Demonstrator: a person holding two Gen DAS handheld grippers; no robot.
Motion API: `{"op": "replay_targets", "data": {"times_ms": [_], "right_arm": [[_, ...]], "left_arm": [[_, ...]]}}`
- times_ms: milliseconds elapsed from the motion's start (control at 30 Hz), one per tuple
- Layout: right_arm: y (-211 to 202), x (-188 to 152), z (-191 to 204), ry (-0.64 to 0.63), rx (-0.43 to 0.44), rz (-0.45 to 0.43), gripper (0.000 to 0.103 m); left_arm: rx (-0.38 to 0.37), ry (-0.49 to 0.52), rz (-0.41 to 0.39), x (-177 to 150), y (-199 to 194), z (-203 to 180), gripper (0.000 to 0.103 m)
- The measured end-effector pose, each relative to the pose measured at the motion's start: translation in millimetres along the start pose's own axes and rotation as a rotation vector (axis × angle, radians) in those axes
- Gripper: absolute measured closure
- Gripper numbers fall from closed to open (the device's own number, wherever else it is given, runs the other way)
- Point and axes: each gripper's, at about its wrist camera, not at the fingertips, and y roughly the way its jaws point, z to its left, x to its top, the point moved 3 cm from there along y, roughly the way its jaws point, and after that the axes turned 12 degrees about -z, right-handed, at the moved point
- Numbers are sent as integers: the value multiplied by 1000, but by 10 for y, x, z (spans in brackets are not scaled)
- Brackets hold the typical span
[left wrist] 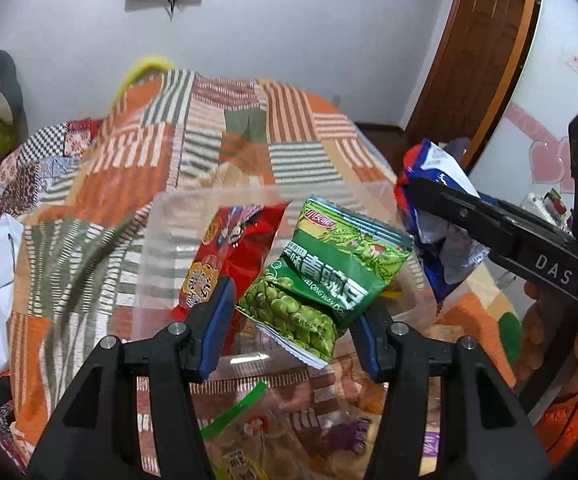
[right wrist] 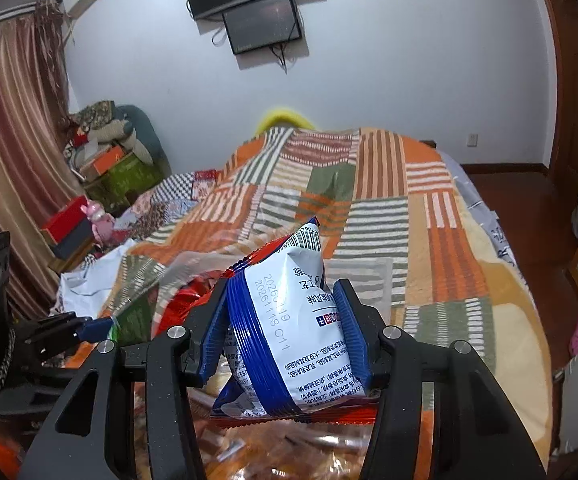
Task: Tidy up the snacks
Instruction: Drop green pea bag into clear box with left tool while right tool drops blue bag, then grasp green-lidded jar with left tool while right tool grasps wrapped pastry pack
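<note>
A patchwork orange-striped blanket (right wrist: pixel 369 200) covers the bed. On it sits a clear plastic bin (left wrist: pixel 161 240) holding a red packet (left wrist: pixel 233 248). The left gripper (left wrist: pixel 289 316), fingers spread, frames a green pea packet (left wrist: pixel 321 276), apparently unpinched. The right gripper (right wrist: pixel 281 320) clamps a blue-white snack bag (right wrist: pixel 289 320).

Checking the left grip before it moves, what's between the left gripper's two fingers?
The green pea packet sits between the left gripper's fingers in the left wrist view, with a red packet just behind it.
</note>
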Motion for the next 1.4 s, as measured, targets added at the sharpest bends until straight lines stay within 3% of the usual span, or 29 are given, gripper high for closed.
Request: {"op": "replay_targets", "data": {"times_ms": [400,533,600,833,1167,1400], "right_arm": [[267,-151,-22,-40,-43,96,55],[258,-151,-9,-69,-56,114,55],[205,-139,-9,-71,-52,115,54],[-80,-62,11,-73,-32,99,48],[-529,95,89,-165,-72,55,44],[-732,117,4,-106,-52,42,42]], "left_arm": [[29,25,51,-99,272,10,47],[57,31,57,-108,265,-7,26],[62,29,51,-100,231,-5,25],[59,8,31,-54,-22,22,25],[107,5,-35,87,-571,99,25],[142,12,-33,-9,-803,189,23]]}}
